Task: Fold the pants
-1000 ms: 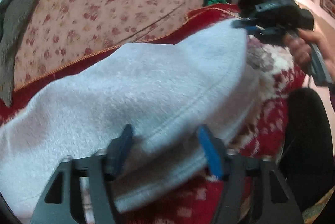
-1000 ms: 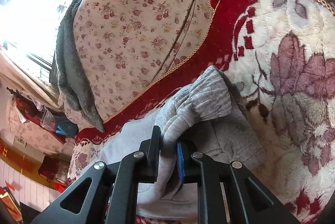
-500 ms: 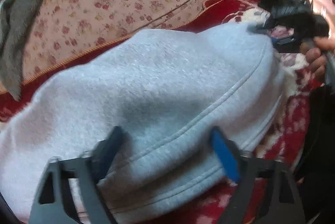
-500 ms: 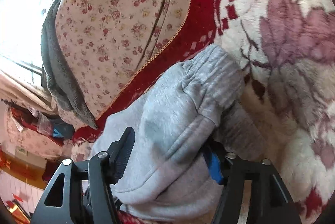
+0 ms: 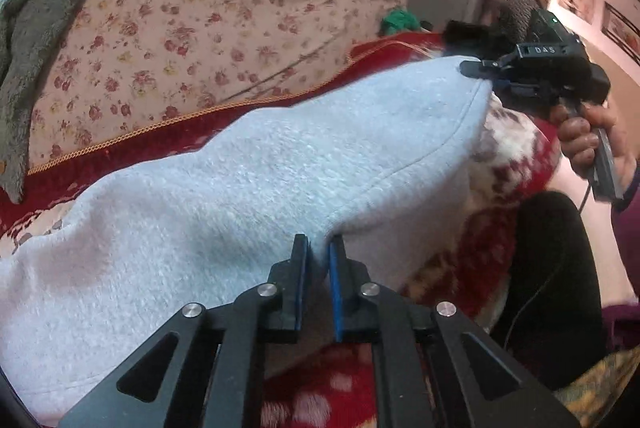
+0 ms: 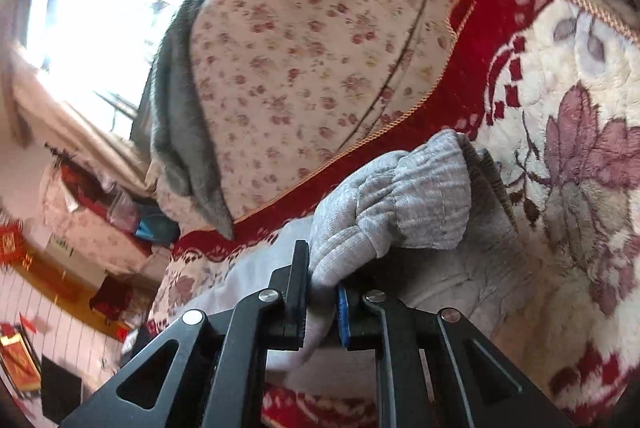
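The grey fleece pants point(image 5: 248, 179) lie across a red and cream floral blanket point(image 5: 512, 167). My left gripper point(image 5: 318, 252) is shut on the near edge of the pants, pinching a fold between its blue pads. My right gripper point(image 6: 322, 284) is shut on the pants just below the ribbed ankle cuff point(image 6: 424, 199). In the left wrist view the right gripper point(image 5: 480, 71) shows at the far end of the pants, held by a hand, and the cloth is lifted taut between the two grippers.
A floral quilt point(image 5: 200, 27) with a dark grey blanket point(image 5: 36, 27) over it rises behind the pants. A person point(image 5: 528, 3) sits at the back right. A dark trouser leg point(image 5: 556, 268) is close at the right. A bright window point(image 6: 80, 27) is at the left.
Both grippers were open around the cloth half a second ago. Both have now closed on the pants, and the fabric is lifted and pulled taut between them.
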`<state>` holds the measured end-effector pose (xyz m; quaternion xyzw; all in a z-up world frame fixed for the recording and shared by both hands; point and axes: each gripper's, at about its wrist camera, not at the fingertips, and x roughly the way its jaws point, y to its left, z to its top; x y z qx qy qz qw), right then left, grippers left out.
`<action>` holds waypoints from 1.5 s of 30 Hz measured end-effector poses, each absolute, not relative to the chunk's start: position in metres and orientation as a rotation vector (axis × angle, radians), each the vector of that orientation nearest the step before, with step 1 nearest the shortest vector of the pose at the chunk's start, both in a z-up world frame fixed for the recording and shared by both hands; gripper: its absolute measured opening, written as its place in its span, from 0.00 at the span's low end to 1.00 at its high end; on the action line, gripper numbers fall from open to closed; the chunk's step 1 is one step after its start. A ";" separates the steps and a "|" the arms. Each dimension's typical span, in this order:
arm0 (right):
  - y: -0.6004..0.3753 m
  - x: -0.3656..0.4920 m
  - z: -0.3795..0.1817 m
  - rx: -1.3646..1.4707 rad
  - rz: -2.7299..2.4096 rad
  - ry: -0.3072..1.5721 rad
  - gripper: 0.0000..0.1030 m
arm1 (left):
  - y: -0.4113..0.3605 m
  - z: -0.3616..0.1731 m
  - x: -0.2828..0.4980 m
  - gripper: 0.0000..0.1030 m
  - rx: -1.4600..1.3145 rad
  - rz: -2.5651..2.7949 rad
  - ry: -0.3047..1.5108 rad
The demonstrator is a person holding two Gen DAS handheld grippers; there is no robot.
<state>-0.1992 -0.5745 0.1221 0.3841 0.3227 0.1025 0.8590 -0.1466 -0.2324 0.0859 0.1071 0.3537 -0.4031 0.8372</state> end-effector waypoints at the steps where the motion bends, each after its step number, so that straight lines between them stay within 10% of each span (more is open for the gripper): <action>1: -0.573 -0.205 0.120 0.804 0.214 0.686 0.12 | -0.233 0.084 -0.152 0.09 0.250 -0.867 0.751; 10: -0.590 -0.229 0.029 0.963 0.014 0.860 0.22 | -0.254 0.039 -0.163 0.10 0.362 -0.842 0.818; 14: -0.591 -0.241 0.035 0.942 -0.035 0.833 0.88 | -0.252 0.039 -0.160 0.11 0.344 -0.854 0.829; 21: -0.590 -0.199 0.007 1.038 0.001 0.873 0.88 | -0.253 0.036 -0.158 0.12 0.316 -0.836 0.835; 22: -0.593 -0.198 0.005 1.077 0.005 0.831 0.83 | -0.253 0.036 -0.159 0.12 0.315 -0.835 0.833; 24: -0.598 -0.196 0.004 1.145 0.082 0.769 0.42 | -0.253 0.037 -0.158 0.13 0.305 -0.833 0.834; 31: -0.589 -0.223 0.067 1.018 0.140 0.637 0.27 | -0.261 0.044 -0.161 0.17 0.326 -0.863 0.802; 38: -0.585 -0.228 0.057 0.901 -0.026 0.792 0.29 | -0.258 0.036 -0.159 0.30 0.269 -0.881 0.824; 40: -0.585 -0.218 0.045 0.871 -0.084 0.886 0.34 | -0.252 0.043 -0.162 0.62 0.263 -0.871 0.813; 45: -0.583 -0.225 0.070 0.662 -0.265 0.963 0.74 | -0.217 0.068 -0.160 0.71 0.206 -0.812 0.766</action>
